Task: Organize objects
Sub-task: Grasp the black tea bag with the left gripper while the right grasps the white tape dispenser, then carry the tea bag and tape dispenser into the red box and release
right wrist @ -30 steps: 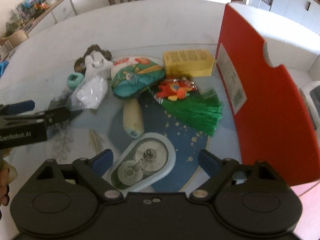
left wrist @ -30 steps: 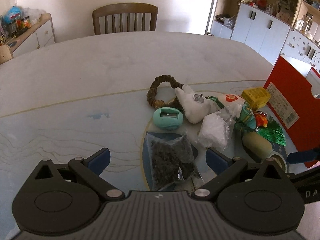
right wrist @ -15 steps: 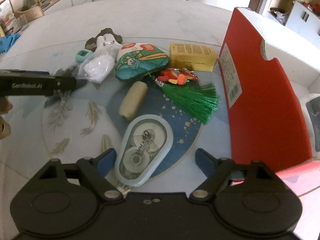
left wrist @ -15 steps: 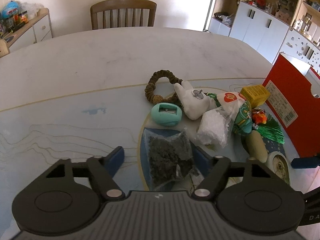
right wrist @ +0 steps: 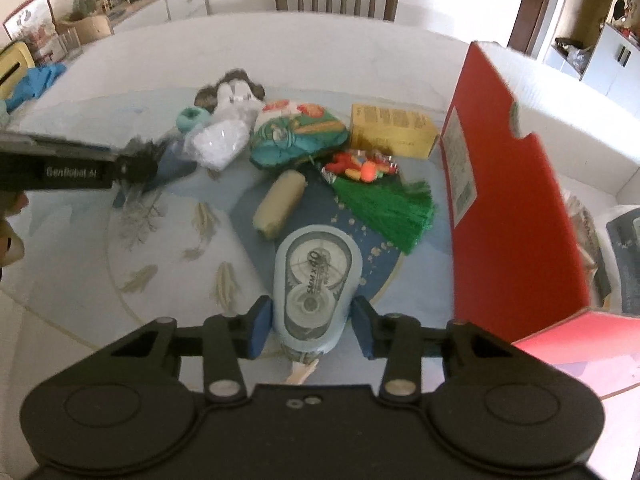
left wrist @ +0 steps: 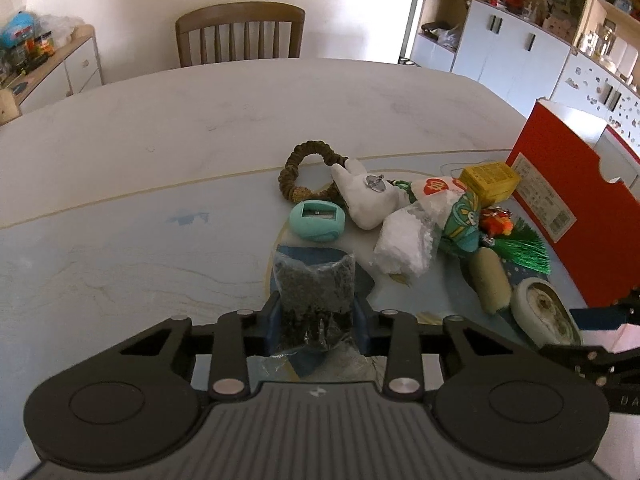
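As both sets of jaws had just been closing, each tool ended up clamped on something near the bottom middle of its own view. At the lower centre of the left wrist view, the left gripper (left wrist: 317,322) pinched a clear bag of dark dried bits (left wrist: 316,294), its blue pads pressed against the bag's two sides. Above the bag lay a mint-green sharpener (left wrist: 318,221), with a brown braided ring (left wrist: 298,178) beyond it and a white plush (left wrist: 370,202) just to the right. Further right sat a clear packet of white material (left wrist: 404,246), touching a teal printed pouch (left wrist: 460,220), then a yellow box (left wrist: 490,180), a green tassel (left wrist: 520,250) and a beige roll (left wrist: 490,284). At the right edge of that frame stood a red box (left wrist: 560,200) on the pale table (left wrist: 200,140), with a wooden chair (left wrist: 240,34) at the top behind it. In the right wrist view, the other tool reached in from the left edge with the dark bag at its tip. At the lower centre, the right gripper (right wrist: 311,326) was closed on a correction tape dispenser (right wrist: 314,292), both blue pads against its pale-blue casing; the dispenser's near end lay between the pads and its far end pointed up the frame toward the tassel. The red box filled the right side.
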`<state>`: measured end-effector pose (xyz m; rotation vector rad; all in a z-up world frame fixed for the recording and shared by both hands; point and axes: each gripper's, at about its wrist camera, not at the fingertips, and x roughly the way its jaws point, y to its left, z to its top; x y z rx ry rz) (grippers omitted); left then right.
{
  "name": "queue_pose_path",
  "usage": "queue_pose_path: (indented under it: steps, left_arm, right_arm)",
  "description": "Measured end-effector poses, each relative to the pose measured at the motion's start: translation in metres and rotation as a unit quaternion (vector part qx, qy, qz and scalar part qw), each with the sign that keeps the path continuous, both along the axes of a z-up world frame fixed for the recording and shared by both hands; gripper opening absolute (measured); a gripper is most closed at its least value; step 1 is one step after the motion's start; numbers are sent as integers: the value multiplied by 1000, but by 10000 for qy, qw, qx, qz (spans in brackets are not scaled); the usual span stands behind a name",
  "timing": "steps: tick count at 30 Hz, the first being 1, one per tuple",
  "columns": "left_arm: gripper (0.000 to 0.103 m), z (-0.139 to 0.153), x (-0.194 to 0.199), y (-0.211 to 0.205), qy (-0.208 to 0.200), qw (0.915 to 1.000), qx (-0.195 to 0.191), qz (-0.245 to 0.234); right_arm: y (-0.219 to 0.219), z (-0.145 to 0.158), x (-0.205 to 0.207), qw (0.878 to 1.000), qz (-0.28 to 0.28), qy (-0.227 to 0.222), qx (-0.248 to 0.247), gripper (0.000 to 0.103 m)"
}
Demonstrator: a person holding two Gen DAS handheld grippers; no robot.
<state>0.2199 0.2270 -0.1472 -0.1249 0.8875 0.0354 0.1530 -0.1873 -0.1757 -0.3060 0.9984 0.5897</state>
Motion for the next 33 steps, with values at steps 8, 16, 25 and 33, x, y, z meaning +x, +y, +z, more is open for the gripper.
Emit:
queue_pose_path:
  steps: [8, 16, 25, 33]
  left_arm:
    - [34, 30, -28, -18, -90, 9999, -63, 68]
    - [35, 69, -41, -54, -315, 9994, -15, -128]
    - [35, 109, -37, -108, -681, 9966, -28, -470]
    - [35, 123, -18, -157, -799, 9945, -40, -679]
  right_arm:
    - [-18, 38, -7, 9984, 176, -254, 466, 41]
    - [-43, 84, -9, 9938, 260, -622, 882, 41]
    - [-80, 119, 5, 9893, 79, -889, 1151, 41]
    - [-119, 127, 19, 9867, -84, -1043, 1245, 41]
